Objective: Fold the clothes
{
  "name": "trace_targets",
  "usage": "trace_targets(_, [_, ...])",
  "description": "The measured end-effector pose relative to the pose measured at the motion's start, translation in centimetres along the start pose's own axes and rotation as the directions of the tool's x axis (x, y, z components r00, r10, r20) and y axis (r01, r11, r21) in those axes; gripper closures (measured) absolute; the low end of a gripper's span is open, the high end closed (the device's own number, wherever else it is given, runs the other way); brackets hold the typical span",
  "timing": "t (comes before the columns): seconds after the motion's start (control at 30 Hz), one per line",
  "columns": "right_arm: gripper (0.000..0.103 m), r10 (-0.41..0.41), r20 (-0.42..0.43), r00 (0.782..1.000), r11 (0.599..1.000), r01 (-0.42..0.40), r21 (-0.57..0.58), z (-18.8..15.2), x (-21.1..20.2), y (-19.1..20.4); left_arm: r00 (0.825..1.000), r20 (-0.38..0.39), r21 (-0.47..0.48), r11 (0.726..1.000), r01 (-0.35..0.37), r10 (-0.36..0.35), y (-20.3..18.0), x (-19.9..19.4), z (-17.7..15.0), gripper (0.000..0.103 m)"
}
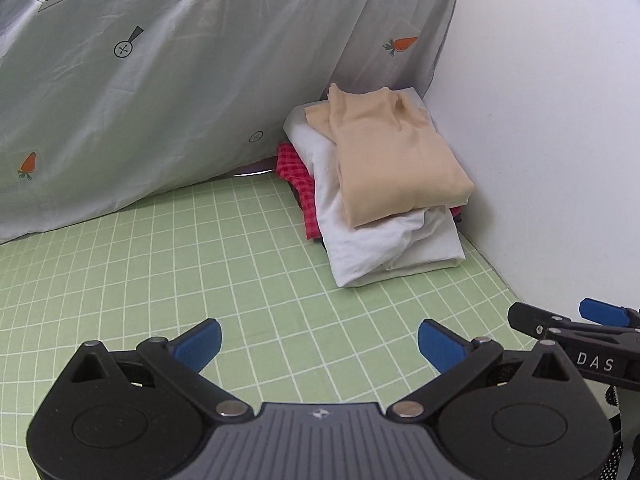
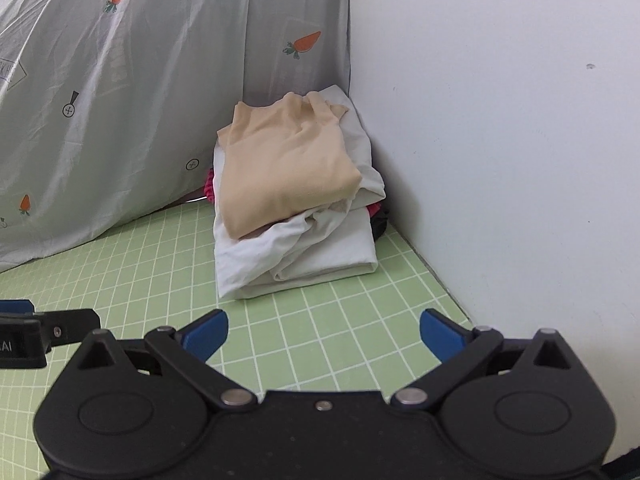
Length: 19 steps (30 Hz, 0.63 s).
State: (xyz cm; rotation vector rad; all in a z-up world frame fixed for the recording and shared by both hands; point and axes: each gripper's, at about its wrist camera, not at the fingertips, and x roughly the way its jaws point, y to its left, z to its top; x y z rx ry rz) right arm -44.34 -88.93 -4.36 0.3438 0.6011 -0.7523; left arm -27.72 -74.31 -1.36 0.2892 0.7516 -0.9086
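A pale carrot-print sheet [image 1: 180, 92] slopes across the back, and a white wall [image 1: 552, 140] closes the right side. The green gridded mat [image 1: 200, 272] lies bare in front. In the corner sits the stack of folded clothes [image 2: 292, 208], a beige garment [image 2: 280, 168] on top, its long axis running away toward the corner. Both the left gripper [image 1: 319, 344] and right gripper [image 2: 324, 334] gape fully, holding nothing. The stack lies ahead of both, apparently nearer the right; the wall crowds its right edge, leaving open room only leftward.
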Motion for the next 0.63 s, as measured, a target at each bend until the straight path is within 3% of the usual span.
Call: trace_targets(0.63, [0.0,-0.029,0.052,0.998,0.999,0.028,0.025,-1.2,-3.3,1.2,0.999,0.038,0.062,0.998,0.031,-0.033,0.5,-2.6,-0.8,0.0])
